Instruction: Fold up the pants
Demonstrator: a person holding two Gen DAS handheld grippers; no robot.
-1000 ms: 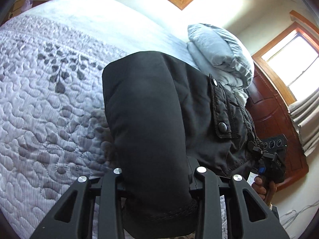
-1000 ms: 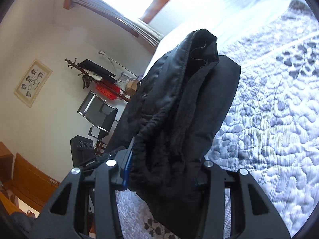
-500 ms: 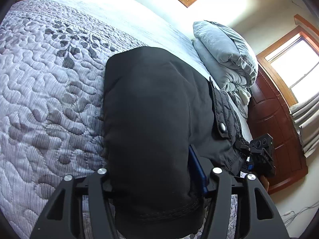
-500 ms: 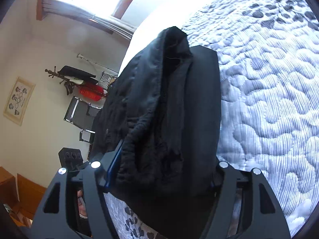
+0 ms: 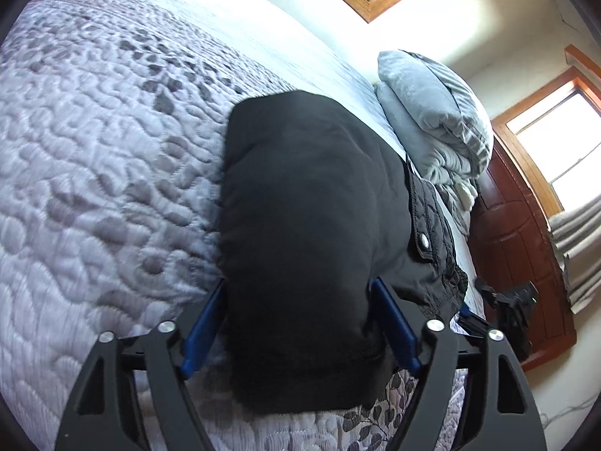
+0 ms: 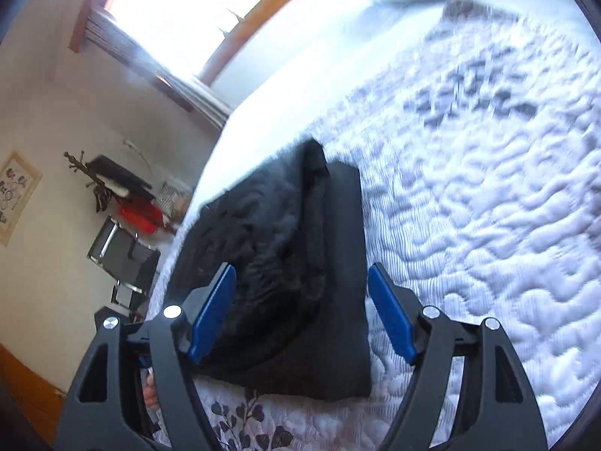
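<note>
The black pants point(image 5: 308, 225) lie folded in a thick bundle on the quilted bed; a snap pocket flap point(image 5: 422, 221) shows on their right side. My left gripper point(image 5: 300, 319) is open, its blue pads point(image 5: 204, 323) standing either side of the near end of the bundle. In the right wrist view the same pants point(image 6: 293, 270) lie flat on the quilt, and my right gripper point(image 6: 302, 312) is open with its blue pads point(image 6: 390, 315) spread wide around the near edge. Neither gripper holds the cloth.
The grey-white quilted bedspread point(image 5: 94, 150) spreads to the left and far side. A folded grey blanket pile point(image 5: 432, 112) sits at the head by a wooden headboard point(image 5: 518, 263). A chair point(image 6: 124, 255) and coat rack point(image 6: 109, 184) stand beyond the bed edge.
Both grippers have opened and let go of the pants, which have come down to rest flat on the bed. Both grippers have pulled back a little.
</note>
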